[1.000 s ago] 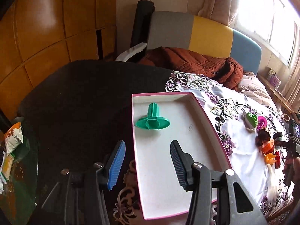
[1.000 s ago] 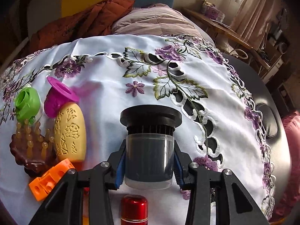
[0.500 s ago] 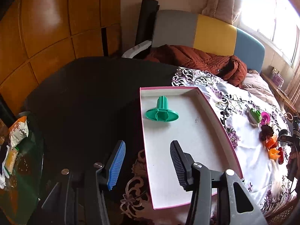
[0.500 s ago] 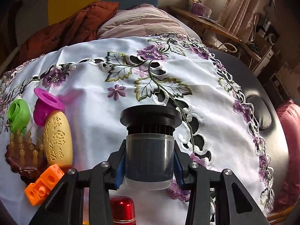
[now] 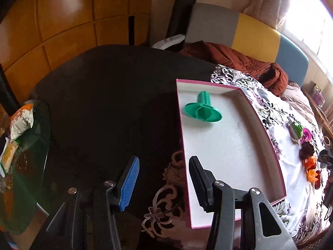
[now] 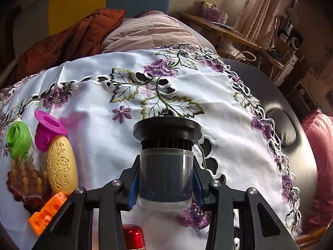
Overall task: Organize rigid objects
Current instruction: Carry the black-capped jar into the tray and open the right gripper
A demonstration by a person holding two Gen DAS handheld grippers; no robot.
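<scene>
My right gripper (image 6: 165,179) is shut on a dark cylinder with a clear sleeve and a wide black cap (image 6: 166,162), held above the embroidered white cloth (image 6: 104,137). To its left lie a green piece (image 6: 18,141), a magenta cup (image 6: 46,131), a yellow carved oval (image 6: 61,173), a brown pegged piece (image 6: 22,183), an orange block (image 6: 47,212) and a red cap (image 6: 133,237). My left gripper (image 5: 164,181) stands open with nothing between its fingers, at the near left corner of a pink-rimmed white tray (image 5: 260,125). A green flanged spool (image 5: 203,110) rests in the tray.
A dark round table (image 5: 108,108) carries the cloth and the tray. A glass side table with snack packets (image 5: 20,120) sits at the left. A rust-coloured jacket (image 5: 239,60) lies on a sofa behind. The same small toys (image 5: 306,152) lie right of the tray.
The left wrist view has shifted: the tray and the green spool now sit further right and lower. In the right wrist view the cloth and toys have slid about slightly; the cylinder stays gripped.
</scene>
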